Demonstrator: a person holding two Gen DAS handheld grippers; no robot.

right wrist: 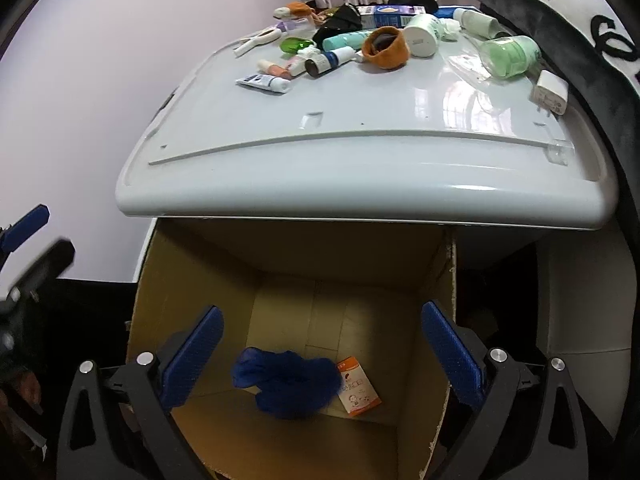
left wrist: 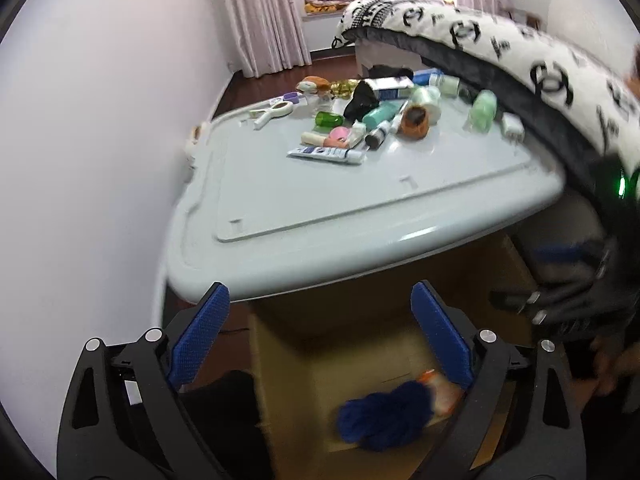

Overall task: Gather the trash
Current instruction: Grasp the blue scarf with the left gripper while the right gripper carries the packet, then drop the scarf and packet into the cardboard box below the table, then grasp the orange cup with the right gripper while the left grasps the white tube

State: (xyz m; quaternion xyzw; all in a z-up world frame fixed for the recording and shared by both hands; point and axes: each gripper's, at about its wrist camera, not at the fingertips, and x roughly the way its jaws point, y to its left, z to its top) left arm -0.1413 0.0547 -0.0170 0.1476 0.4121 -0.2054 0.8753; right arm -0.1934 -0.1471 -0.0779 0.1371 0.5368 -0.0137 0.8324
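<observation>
Two views differ: only the right wrist view shows the cardboard box (right wrist: 192, 280) floor clearly, blue cloth (right wrist: 288, 380) at 6 o'clock beside an orange packet (right wrist: 358, 386). Both the left hand-held gripper (left wrist: 320, 336) and right hand-held gripper (right wrist: 322, 360) tilt downward, jaws wide, empty.

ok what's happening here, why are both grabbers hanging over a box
A person is clearing clutter off a white table into a cardboard box that stands below its near edge. Both tools hang over the box with jaws open and nothing between them: the left tool and the right tool. A blue cloth bundle and a small orange packet lie on the box floor. Tubes, bottles and an orange sock are on the table.
</observation>
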